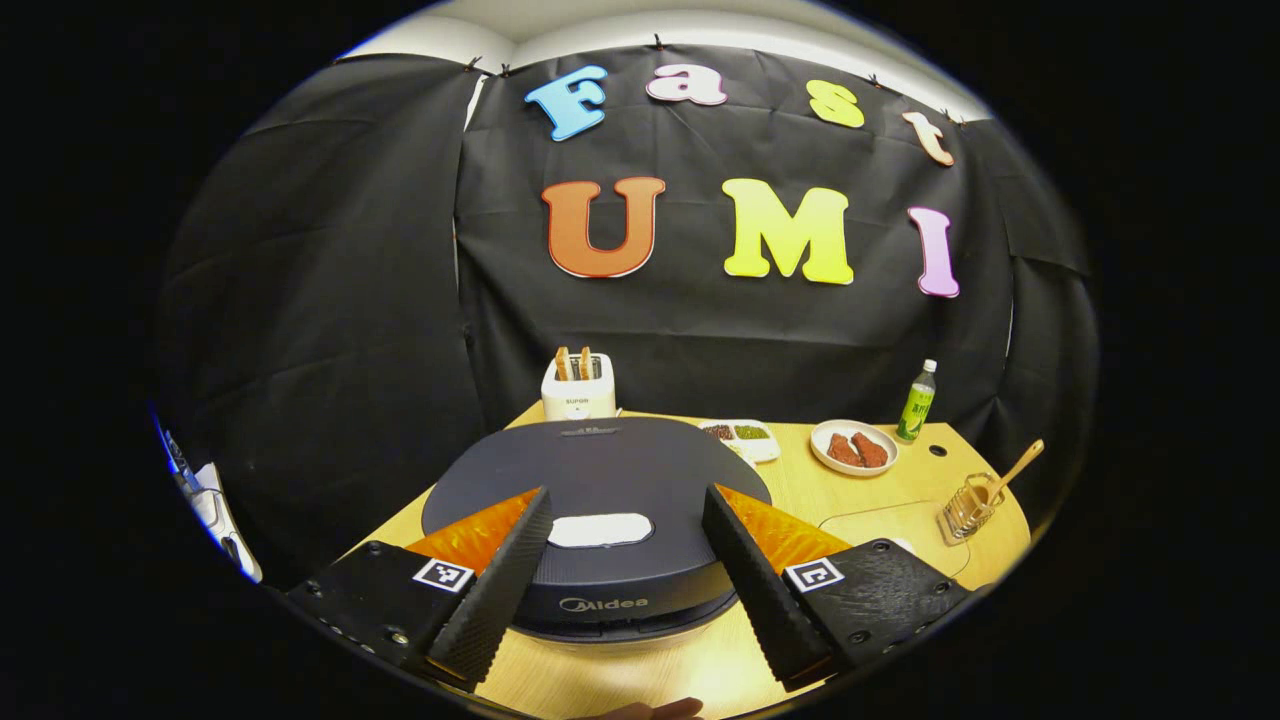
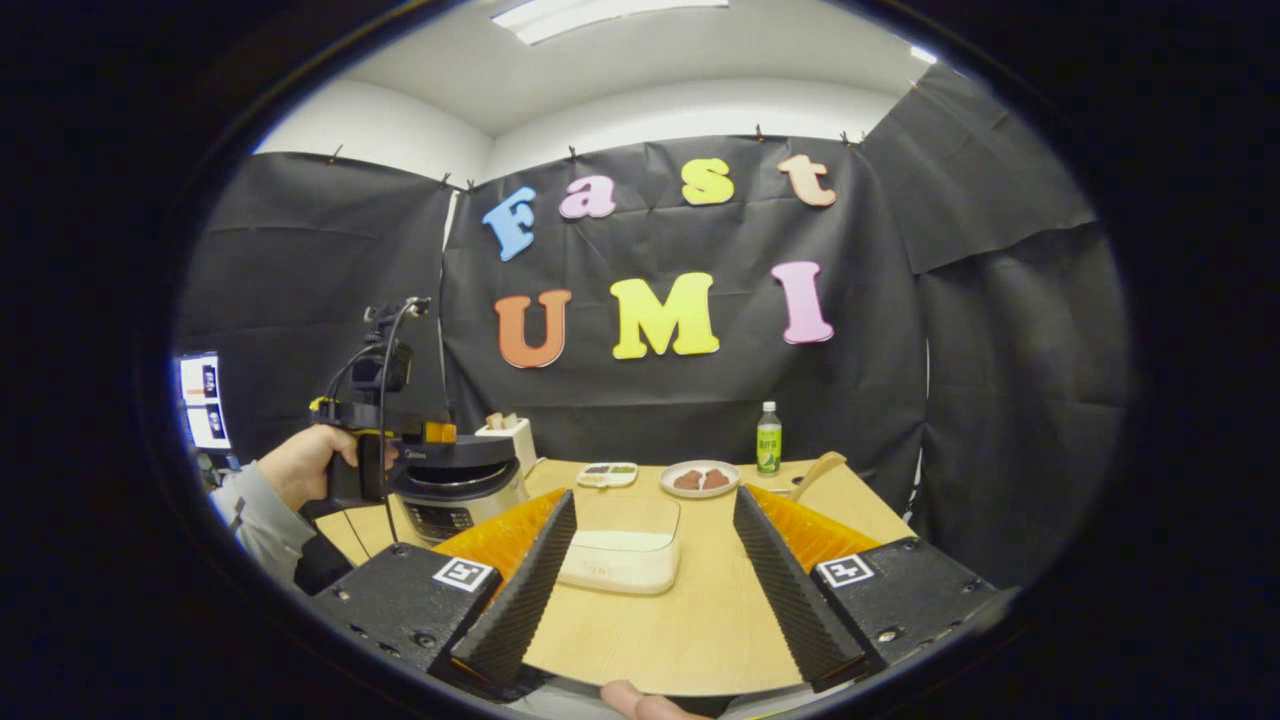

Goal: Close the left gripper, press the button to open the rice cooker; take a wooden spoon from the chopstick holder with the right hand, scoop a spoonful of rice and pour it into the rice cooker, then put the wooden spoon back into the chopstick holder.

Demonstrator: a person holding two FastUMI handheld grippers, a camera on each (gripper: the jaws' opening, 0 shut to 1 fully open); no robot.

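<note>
The dark rice cooker (image 1: 600, 470) sits closed right in front of me, its white button (image 1: 600, 530) on the near part of the lid. My left gripper (image 1: 625, 500) hovers open just above the lid, one finger on each side of the button. In the right gripper view, a hand holds the left gripper (image 2: 440, 433) over the rice cooker (image 2: 455, 485). The right gripper (image 2: 655, 500) is open and holds nothing, above the table short of the clear rice container (image 2: 625, 548). The wooden spoon (image 1: 1015, 470) leans in the wire chopstick holder (image 1: 965, 508) at the right; its handle (image 2: 815, 470) shows behind the right finger.
On the wooden table (image 2: 690, 620), along the back, stand a white toaster (image 1: 578, 385) with bread, a small divided dish (image 1: 742, 437), a plate of meat (image 1: 853, 447) and a green bottle (image 1: 916, 402). The clear container (image 1: 890, 525) lies between cooker and holder.
</note>
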